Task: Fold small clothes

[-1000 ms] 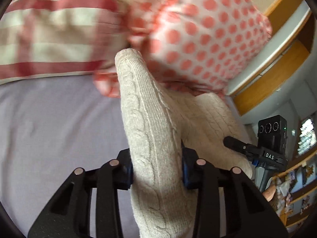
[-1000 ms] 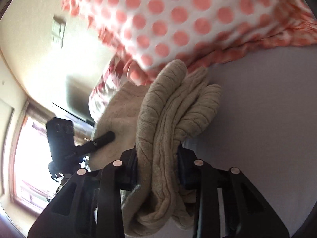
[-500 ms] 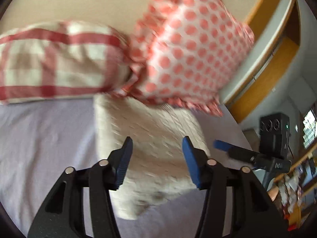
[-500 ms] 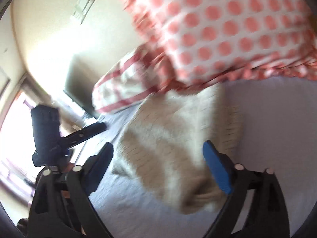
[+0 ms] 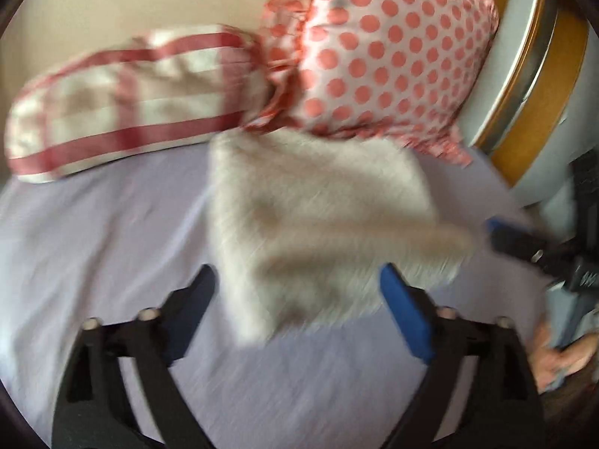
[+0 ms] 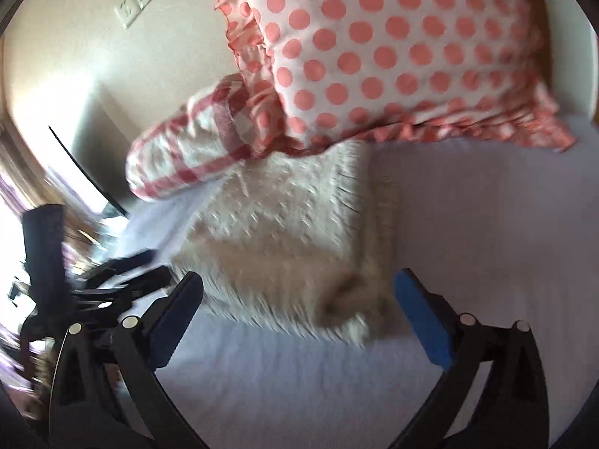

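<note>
- Sweater (image 6: 284,232) (cream cable knit) lies as a folded block on the lilac bed sheet (image 6: 486,224), centre frame, far edge touching the polka-dot pillow (image 6: 393,45) and just beside the red-check pillow (image 6: 187,157).
- Progress, judged: fold looks finished for this piece. Near corner is a bit rumpled, so maybe a tidy-up is left. No other clothes in view.
- Left gripper (image 5: 295,307): fingers opening, nothing clamped; sweater sits beyond the tips.
- Right gripper (image 6: 299,310): fingers opening, spread wide, empty.
- Versus a second earlier: both grippers pinched bunched knit; now it is released and lying flat, and both have backed off.
- Both views motion-blurred.
</note>
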{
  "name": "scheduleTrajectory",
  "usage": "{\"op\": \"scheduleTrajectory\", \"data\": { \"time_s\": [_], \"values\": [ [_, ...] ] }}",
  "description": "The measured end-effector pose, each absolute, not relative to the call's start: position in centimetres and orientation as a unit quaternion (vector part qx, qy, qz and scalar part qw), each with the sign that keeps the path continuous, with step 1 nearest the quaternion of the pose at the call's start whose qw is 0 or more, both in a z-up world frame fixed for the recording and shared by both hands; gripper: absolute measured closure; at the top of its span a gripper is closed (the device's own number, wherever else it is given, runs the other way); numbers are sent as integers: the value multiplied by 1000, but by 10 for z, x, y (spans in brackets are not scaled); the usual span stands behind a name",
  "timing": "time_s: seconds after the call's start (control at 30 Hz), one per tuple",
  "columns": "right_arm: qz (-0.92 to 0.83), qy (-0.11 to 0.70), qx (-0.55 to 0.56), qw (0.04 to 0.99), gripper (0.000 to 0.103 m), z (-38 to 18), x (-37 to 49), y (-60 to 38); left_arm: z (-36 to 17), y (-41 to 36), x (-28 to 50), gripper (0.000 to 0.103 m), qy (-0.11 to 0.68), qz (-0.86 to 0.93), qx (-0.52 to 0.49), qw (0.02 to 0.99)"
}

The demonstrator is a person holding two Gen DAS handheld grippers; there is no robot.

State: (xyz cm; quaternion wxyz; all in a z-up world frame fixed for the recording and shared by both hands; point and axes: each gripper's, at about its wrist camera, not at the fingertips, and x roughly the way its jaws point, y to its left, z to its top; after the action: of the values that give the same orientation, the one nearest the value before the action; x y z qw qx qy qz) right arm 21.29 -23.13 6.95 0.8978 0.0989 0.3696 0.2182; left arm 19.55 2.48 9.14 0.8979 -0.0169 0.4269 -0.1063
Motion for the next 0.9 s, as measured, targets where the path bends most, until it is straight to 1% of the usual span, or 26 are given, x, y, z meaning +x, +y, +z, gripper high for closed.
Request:
{"op": "scheduleTrajectory", "data": {
  "time_s": [0.1, 0.2, 0.27, 0.4, 0.6, 0.83, 0.9],
  "values": [
    [164, 391, 35, 905, 1, 49, 185, -223, 71, 33, 162, 11, 447, -85, 1, 891],
    [142, 411, 6, 901, 1, 24, 170, -212, 47, 31, 151, 11, 476, -72, 9, 876],
    [138, 420, 0, 897, 1, 15, 164, -206, 38, 28, 149, 11, 482, -68, 13, 873],
    [107, 424, -23, 899, 1, 6, 163, -195, 37, 28, 149, 11, 470, -53, 21, 881],
    [97, 442, -20, 892, 1, -7, 168, -189, 32, 31, 150, 11, 472, -42, 16, 880],
    [91, 443, -27, 891, 1, -10, 165, -182, 29, 29, 151, 11, 469, -35, 13, 882],
    [87, 442, -32, 892, 1, -11, 165, -180, 29, 29, 151, 9, 466, -33, 14, 884]
  ]
}}
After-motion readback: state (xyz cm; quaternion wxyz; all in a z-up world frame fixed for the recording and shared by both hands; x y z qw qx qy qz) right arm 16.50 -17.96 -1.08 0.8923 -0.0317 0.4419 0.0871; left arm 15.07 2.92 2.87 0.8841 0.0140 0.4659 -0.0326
